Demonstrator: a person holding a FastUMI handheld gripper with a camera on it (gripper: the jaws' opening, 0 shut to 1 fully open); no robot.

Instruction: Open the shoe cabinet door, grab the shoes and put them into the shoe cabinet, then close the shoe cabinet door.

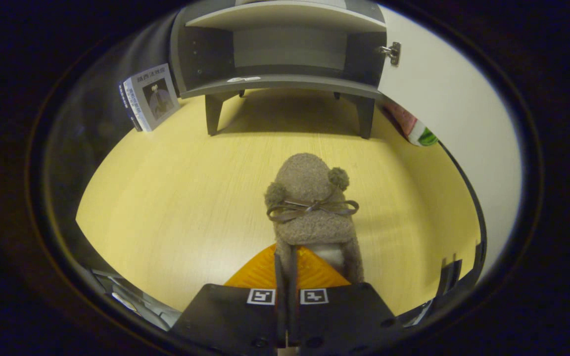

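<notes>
A fuzzy brown shoe (310, 207) with pom-poms and a ribbon bow sticks out ahead of my gripper (287, 269), toe pointing toward the cabinet. My fingers are close together, pinching the shoe's left side wall at its opening. The shoe hangs over the yellow wooden tabletop (176, 198). Beyond it stands the grey shoe cabinet (285, 54) on short legs, its inside shelf bare. Its white door (443, 99) is swung wide open to the right, hinge (391, 52) visible.
A boxed item with a picture (149, 96) leans beside the cabinet's left side. A pink and green package (416, 128) lies by the open door's lower edge, right of the cabinet's leg.
</notes>
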